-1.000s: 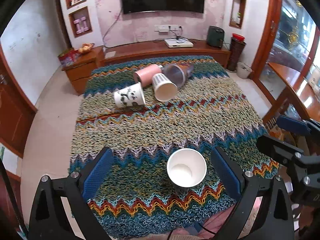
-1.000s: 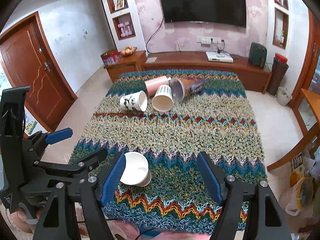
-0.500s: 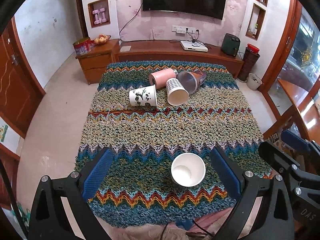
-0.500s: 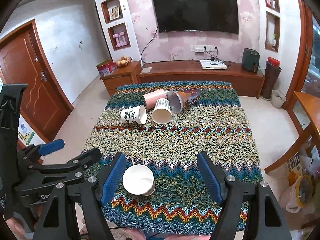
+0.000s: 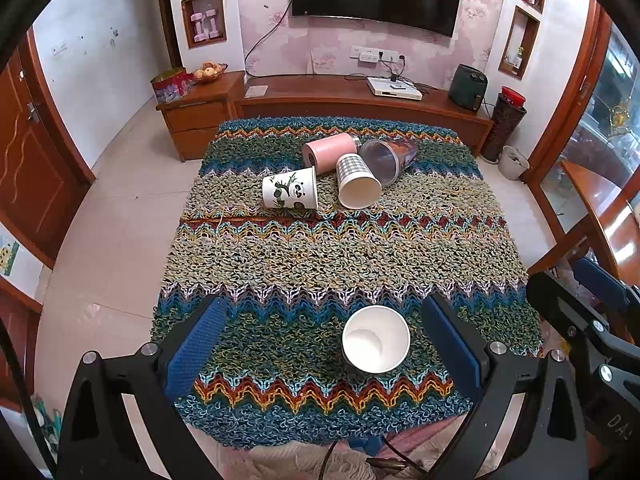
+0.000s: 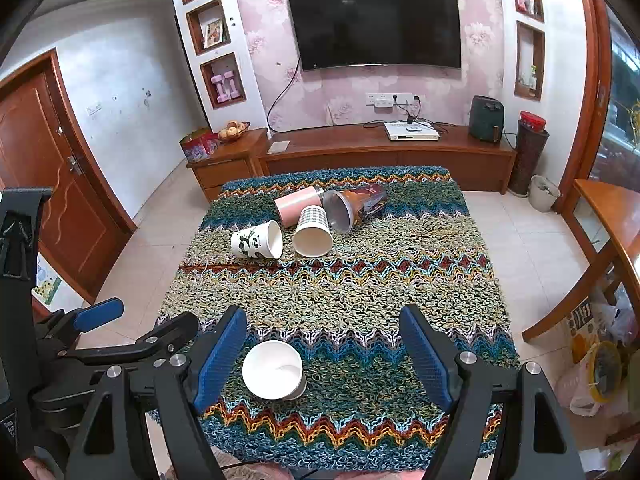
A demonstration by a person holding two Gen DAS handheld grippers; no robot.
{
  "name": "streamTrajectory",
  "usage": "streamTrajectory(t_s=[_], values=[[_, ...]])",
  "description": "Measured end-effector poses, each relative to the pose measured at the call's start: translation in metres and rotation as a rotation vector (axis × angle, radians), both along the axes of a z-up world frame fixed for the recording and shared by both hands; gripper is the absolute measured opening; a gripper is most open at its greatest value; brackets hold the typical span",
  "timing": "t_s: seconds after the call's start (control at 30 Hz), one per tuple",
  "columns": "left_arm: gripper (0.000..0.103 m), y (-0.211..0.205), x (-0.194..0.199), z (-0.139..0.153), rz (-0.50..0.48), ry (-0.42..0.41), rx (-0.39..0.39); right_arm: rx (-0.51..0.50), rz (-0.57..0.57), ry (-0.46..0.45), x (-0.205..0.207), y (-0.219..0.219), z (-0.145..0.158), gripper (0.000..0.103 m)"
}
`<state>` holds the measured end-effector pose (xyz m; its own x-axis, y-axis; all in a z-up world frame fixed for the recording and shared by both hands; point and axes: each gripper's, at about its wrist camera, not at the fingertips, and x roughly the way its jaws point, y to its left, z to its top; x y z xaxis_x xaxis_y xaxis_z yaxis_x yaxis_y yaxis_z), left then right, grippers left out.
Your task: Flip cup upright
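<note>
A white paper cup (image 5: 376, 339) stands upright, mouth up, near the table's front edge; it also shows in the right wrist view (image 6: 274, 370). Four cups lie on their sides at the far end: a panda cup (image 5: 290, 193), a checked cup (image 5: 356, 181), a pink cup (image 5: 329, 149) and a clear tumbler (image 5: 386, 158). My left gripper (image 5: 326, 354) is open and empty above the front edge, the white cup between its fingers but untouched. My right gripper (image 6: 324, 360) is open and empty, to the right of the white cup.
The table is covered by a colourful knitted cloth (image 5: 340, 248). A wooden TV cabinet (image 6: 384, 156) stands beyond it. A wooden side table (image 6: 608, 216) is at the right and a door (image 6: 48, 184) at the left.
Both grippers have pulled back and risen, so the table looks smaller and farther. The white cup stays upright in place. The lying cups have not moved.
</note>
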<state>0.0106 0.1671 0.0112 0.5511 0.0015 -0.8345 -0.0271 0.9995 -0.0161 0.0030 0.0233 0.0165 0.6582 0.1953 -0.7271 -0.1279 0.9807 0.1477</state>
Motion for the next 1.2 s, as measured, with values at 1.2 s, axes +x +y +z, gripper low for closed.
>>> streamTrajectory(t_s=[1.2], values=[[0.099, 0.0033, 0.0014, 0.0063, 0.034, -0.043, 0.029, -0.035, -0.018, -0.031, 0.0056, 0.0046, 0.0016, 0.079]])
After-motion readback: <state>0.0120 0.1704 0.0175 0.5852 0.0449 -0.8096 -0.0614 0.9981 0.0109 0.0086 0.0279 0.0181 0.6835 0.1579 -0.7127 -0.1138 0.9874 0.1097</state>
